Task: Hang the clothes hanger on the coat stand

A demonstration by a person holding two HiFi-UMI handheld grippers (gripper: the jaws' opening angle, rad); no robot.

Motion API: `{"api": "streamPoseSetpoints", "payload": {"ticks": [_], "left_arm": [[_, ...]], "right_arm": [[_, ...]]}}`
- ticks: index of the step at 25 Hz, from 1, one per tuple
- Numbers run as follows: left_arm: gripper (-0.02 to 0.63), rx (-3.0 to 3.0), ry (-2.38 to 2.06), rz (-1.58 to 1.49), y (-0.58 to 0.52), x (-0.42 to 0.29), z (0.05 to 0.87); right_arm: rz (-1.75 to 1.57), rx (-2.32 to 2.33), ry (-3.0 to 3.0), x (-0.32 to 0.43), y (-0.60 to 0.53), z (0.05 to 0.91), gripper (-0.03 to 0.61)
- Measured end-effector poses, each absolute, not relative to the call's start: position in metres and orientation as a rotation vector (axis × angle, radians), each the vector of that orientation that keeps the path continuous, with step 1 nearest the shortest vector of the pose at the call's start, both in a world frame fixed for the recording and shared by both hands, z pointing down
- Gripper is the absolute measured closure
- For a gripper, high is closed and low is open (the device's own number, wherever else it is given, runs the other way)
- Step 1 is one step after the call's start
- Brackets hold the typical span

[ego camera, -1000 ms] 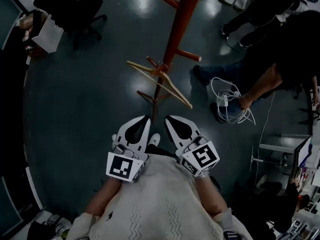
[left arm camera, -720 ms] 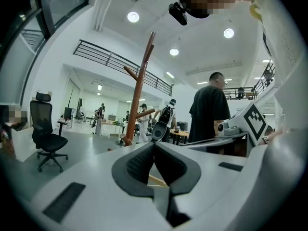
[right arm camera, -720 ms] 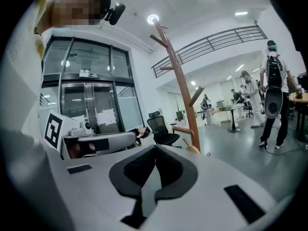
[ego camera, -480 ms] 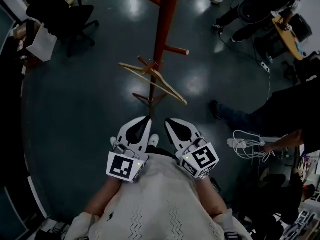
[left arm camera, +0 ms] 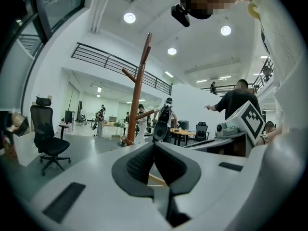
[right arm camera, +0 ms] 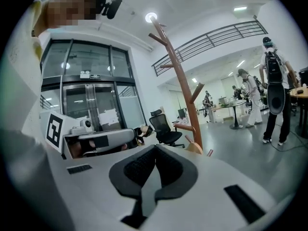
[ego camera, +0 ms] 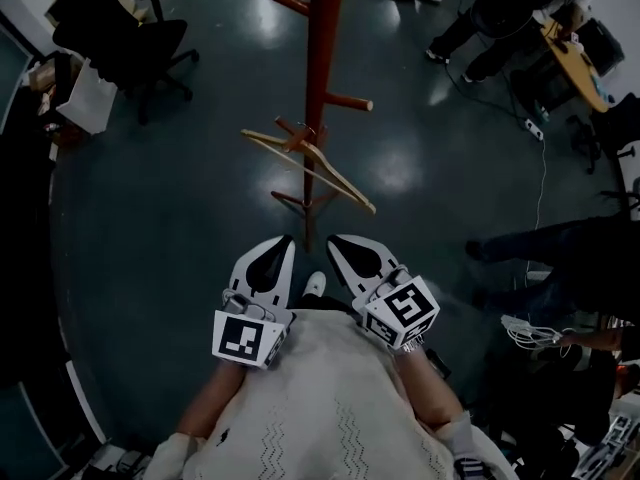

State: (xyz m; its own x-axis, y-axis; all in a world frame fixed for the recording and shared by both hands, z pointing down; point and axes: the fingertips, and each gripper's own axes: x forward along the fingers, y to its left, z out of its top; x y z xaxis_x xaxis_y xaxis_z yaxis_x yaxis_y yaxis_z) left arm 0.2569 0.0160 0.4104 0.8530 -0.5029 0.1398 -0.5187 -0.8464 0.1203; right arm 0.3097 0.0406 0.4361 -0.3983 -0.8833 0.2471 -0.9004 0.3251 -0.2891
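L to R: black office chair [ego camera: 135, 43] sits far upper left, w/ open dark floor [ego camera: 150, 198] between it and the left gripper [ego camera: 283, 240], whose jaws are pressed together on nothing. The wooden clothes hanger [ego camera: 312, 168] hangs tilted at a low peg of the red-brown coat stand [ego camera: 322, 58], just ahead of both jaw tips; stand's top is cut off by the frame edge, and the hook's seat on the peg is too dark to make out. Right gripper [ego camera: 335, 239] sits beside the left, jaws likewise closed & empty, w/ a person [ego camera: 545, 248] further right, partly cut off.
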Motion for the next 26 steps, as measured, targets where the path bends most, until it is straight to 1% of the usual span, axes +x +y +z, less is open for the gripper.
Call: {"api": "streamPoseSetpoints", "payload": {"ticks": [11,18,26], "left_arm": [[0.601,2.804,-0.929,0.147,-0.001,0.236,0.414],[0.601,2.777,-0.993,0.13,-0.016,0.24,0.418],[0.601,2.74,-1.067,0.144,-0.043,0.226,0.42]], "right_arm": [[0.604,1.591,-2.546,0.295,0.02,0.442,0.56],[0.624,1.531,-2.533,0.306,0.003,0.455,0.56],[0.656,1.489,-2.554,0.303,-0.022,0.46,0.56]]}}
